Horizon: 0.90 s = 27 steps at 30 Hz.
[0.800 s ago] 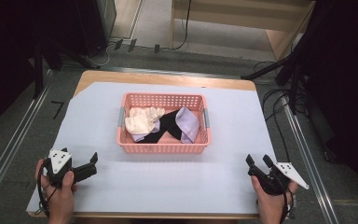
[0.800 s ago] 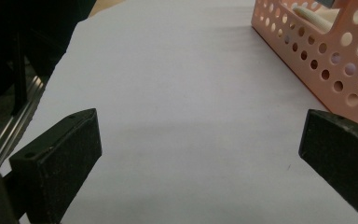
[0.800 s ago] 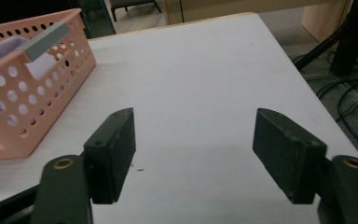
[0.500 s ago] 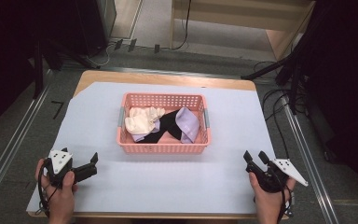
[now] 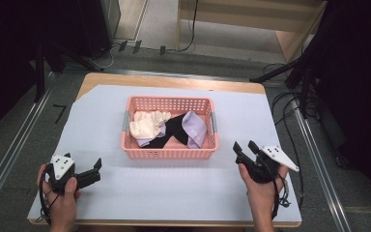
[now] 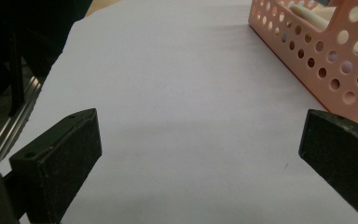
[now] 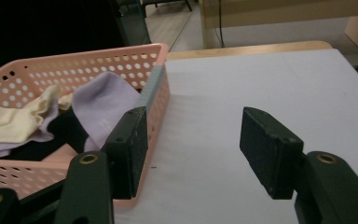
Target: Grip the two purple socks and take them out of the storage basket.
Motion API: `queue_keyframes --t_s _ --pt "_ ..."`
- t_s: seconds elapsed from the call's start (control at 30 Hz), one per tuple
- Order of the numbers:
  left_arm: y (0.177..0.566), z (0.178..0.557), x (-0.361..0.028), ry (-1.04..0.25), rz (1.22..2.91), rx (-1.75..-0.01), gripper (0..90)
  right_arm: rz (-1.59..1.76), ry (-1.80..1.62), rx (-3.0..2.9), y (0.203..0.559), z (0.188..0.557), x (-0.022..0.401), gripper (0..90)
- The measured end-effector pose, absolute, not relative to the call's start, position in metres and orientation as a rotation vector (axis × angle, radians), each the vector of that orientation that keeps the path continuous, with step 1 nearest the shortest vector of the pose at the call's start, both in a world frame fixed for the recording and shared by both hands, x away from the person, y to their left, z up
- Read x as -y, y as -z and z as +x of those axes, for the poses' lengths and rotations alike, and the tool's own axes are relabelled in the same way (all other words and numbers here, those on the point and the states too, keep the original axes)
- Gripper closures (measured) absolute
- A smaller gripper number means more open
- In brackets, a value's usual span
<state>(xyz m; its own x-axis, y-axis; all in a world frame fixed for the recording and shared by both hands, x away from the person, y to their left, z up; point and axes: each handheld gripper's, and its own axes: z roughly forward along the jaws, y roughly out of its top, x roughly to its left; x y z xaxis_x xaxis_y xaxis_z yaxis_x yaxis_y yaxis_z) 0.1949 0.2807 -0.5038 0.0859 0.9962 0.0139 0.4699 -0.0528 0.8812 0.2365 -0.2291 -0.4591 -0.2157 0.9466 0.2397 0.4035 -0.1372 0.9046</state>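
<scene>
Two black two-jaw grippers are held low over the white paper-covered table (image 5: 183, 193), nearest the person. Jaws of the left gripper (image 5: 95, 170) are spread wide with nothing between them; those of the right gripper (image 5: 244, 147) are parted and hold nothing either. Beyond them, the pink perforated plastic basket (image 5: 169, 153) is seen, with cream (image 5: 147, 123), black (image 5: 174, 129) and lilac (image 5: 195, 128) cloth pieces piled inside.

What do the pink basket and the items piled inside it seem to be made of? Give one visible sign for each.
Pink basket: likely moulded plastic with a matt finish; its walls are stiff, thin and pierced with even round holes. Cream item, lilac item and black item: soft fabric, probably knit socks or similar; they fold, crumple and drape over one another. The weave is too small to tell.
</scene>
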Motion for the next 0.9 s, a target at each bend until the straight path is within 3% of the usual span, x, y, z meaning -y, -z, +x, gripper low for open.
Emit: queue_keyframes --t_s 0.47,0.9 --pt "0.504 0.196 -0.28 -0.899 1.631 -1.468 0.0 1.494 -1.349 -1.73 0.452 0.263 0.187 48.2" --pt "0.504 0.196 -0.28 -0.893 1.633 -1.465 0.0 1.447 -1.335 -1.789 0.44 0.28 0.157 48.4"
